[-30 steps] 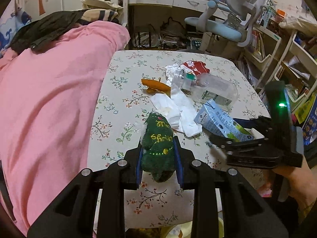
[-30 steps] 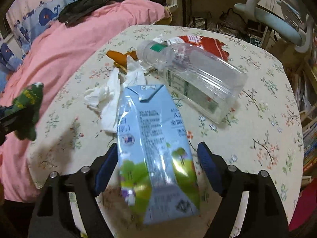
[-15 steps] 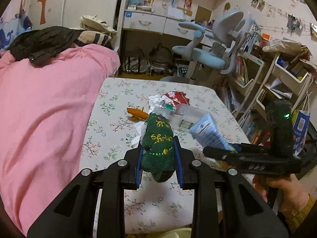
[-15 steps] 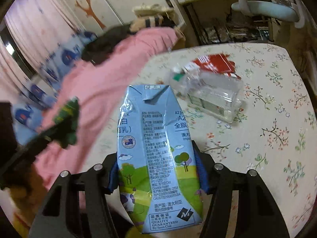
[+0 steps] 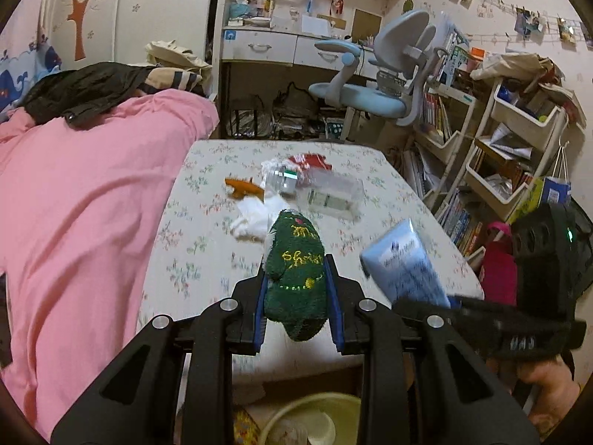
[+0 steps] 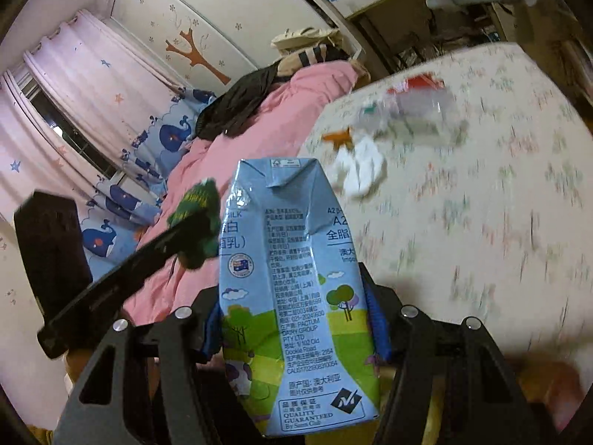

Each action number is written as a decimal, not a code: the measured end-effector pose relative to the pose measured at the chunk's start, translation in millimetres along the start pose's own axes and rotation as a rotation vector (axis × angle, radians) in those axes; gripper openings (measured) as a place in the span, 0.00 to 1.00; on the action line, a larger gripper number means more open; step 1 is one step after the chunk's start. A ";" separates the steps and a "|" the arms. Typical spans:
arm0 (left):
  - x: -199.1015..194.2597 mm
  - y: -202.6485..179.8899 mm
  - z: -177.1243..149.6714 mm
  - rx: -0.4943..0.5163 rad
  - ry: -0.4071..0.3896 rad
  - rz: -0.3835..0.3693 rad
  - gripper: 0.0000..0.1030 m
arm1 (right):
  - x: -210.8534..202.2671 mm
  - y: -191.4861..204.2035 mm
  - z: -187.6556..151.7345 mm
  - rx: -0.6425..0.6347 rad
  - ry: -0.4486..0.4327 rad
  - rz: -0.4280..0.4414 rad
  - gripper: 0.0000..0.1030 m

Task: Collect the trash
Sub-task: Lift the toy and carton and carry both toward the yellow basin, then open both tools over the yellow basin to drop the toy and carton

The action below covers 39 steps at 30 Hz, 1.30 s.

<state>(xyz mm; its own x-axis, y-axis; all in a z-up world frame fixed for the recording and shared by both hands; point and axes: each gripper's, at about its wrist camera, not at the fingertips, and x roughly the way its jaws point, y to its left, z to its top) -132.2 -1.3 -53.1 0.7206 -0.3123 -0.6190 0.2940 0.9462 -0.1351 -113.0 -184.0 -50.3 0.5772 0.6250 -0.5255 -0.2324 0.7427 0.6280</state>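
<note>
Both grippers loaded, mid-carry, clear of the worktop [image 5: 207,259]. Left gripper [image 5: 296,289] is clamped on a green embroidered sock [image 5: 296,270]; right gripper [image 6: 296,330] is clamped on a blue milk carton [image 6: 296,296], held upright between the pads.

Step, as I read it: transport to the bin. A pale yellow bin [image 5: 315,419] shows below the left gripper, just off the near worktop edge, partly hidden by the fingers. Next move calls for lowering each load over that rim and releasing, one at a time, since the grippers are close together.

Left on the worktop: clear plastic bottle [image 5: 326,193], white tissues [image 5: 252,218], orange peel [image 5: 242,187], red wrapper [image 5: 311,161].

Room: pink bedding [image 5: 85,204] hugs the worktop's left side; shelves [image 5: 511,155] crowd the right. Open space is at the near edge only. Right view is motion-blurred.
</note>
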 end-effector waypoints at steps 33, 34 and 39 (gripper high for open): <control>-22.2 -37.1 -90.8 0.034 0.202 0.058 0.25 | -25.1 -1.0 -93.4 -0.026 0.024 -0.404 0.73; -21.5 -39.0 -93.8 0.040 0.211 0.059 0.25 | -29.1 0.1 -92.3 -0.038 -0.002 -0.426 0.76; -16.9 -49.7 -109.1 0.062 0.267 0.054 0.26 | -38.0 3.8 -89.9 -0.074 -0.083 -0.470 0.79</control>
<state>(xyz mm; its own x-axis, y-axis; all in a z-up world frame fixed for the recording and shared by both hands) -227.5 -33.9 -120.3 0.5474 -0.2203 -0.8073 0.3033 0.9514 -0.0540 -206.2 -183.4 -79.6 0.6932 0.1980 -0.6930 0.0156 0.9572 0.2890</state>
